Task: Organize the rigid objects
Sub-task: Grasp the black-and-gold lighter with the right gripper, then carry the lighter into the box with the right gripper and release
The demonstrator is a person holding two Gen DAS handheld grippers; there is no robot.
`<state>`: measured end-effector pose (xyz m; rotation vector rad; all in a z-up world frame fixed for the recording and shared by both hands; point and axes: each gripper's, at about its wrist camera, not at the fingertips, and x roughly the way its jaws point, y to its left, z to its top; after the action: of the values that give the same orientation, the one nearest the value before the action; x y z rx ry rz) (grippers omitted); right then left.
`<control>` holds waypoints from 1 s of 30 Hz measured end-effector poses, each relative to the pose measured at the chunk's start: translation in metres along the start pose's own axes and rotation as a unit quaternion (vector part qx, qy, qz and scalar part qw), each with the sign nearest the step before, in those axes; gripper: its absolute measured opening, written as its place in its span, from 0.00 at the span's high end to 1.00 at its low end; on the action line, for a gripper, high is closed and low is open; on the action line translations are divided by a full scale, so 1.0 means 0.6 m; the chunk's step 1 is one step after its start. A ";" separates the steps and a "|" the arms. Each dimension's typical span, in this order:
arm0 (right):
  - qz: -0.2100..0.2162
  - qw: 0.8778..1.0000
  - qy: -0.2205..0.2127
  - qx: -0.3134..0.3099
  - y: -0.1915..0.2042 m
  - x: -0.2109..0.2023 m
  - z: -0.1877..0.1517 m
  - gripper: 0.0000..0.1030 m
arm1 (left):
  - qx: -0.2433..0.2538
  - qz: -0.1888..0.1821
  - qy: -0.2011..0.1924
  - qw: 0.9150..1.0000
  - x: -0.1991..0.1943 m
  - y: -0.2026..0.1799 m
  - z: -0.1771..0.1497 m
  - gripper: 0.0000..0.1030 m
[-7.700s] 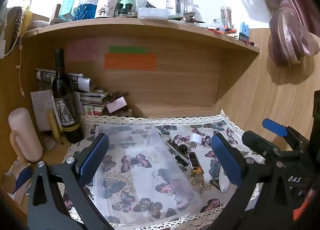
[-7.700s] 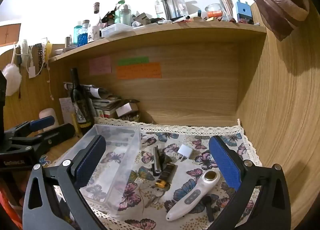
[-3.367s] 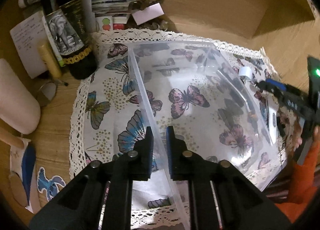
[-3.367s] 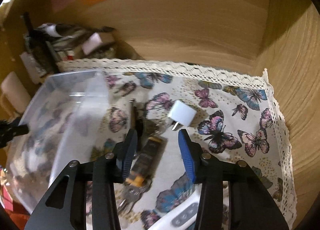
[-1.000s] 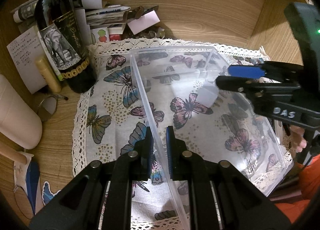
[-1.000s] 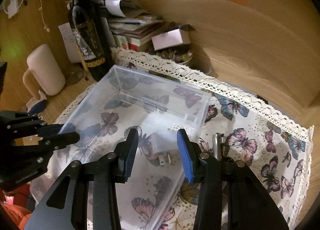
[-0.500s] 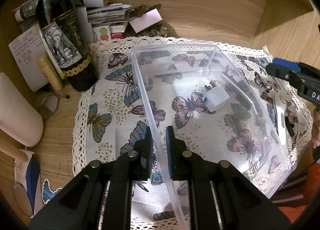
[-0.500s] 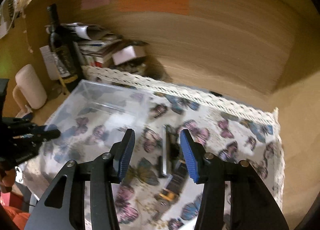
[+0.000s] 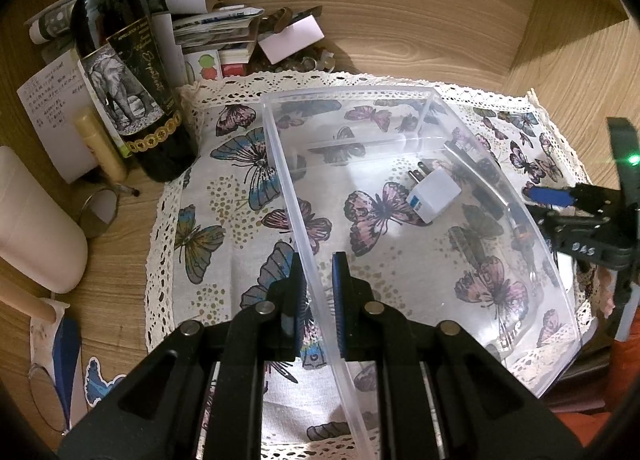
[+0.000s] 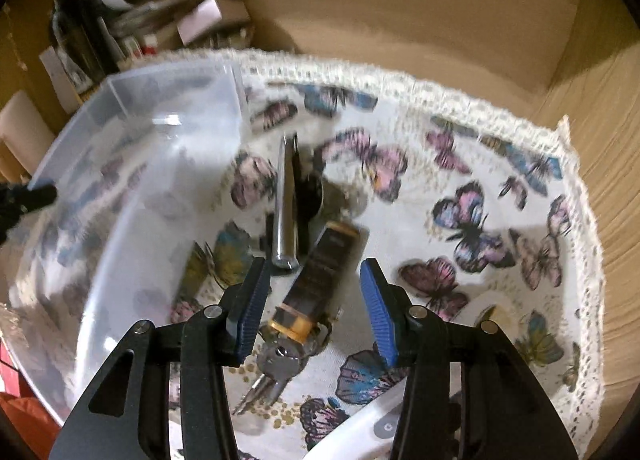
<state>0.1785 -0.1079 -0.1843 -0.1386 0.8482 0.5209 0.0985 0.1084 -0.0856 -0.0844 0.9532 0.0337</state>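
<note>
one item, the white charger plug, lies in the clear bin; left claw clamped on its wall; right claw apart over key fob; metal cylinder left.

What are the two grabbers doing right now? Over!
Left gripper clamped on clear bin wall. Right gripper open over orange-and-black key fob. White charger in bin. Silver tool lies close beside fob.

Plug adapter in bin, key fob right of bin, bottle left
</note>
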 end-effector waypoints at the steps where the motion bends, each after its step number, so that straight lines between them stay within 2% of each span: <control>1: 0.003 1.000 0.007 0.001 -0.001 0.008 -0.001 0.57 | 0.001 0.001 0.000 1.000 0.000 -0.001 0.000 0.88; 5: 0.004 1.000 0.023 0.004 -0.003 0.030 -0.006 0.62 | 0.001 0.002 -0.001 1.000 -0.001 -0.003 -0.001 0.88; 9: 0.003 1.000 0.016 0.001 -0.007 0.029 -0.003 0.79 | 0.002 0.002 -0.001 1.000 -0.001 -0.004 -0.001 0.88; 18: -0.003 1.000 -0.022 0.009 -0.019 -0.011 0.010 0.79 | 0.002 0.002 -0.001 1.000 -0.001 -0.003 -0.001 0.88; 24: -0.005 0.998 -0.068 -0.001 -0.009 -0.063 0.029 0.79 | -0.001 0.001 -0.001 1.000 0.000 -0.004 -0.001 0.88; 30: 0.011 0.992 -0.122 -0.015 0.014 -0.116 0.049 0.79 | -0.002 -0.001 -0.002 1.000 0.000 -0.004 -0.001 0.88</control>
<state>0.1567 -0.1181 -0.1122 -0.0916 0.6033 0.5587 0.0981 0.1060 -0.0855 -0.0891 0.9486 0.0340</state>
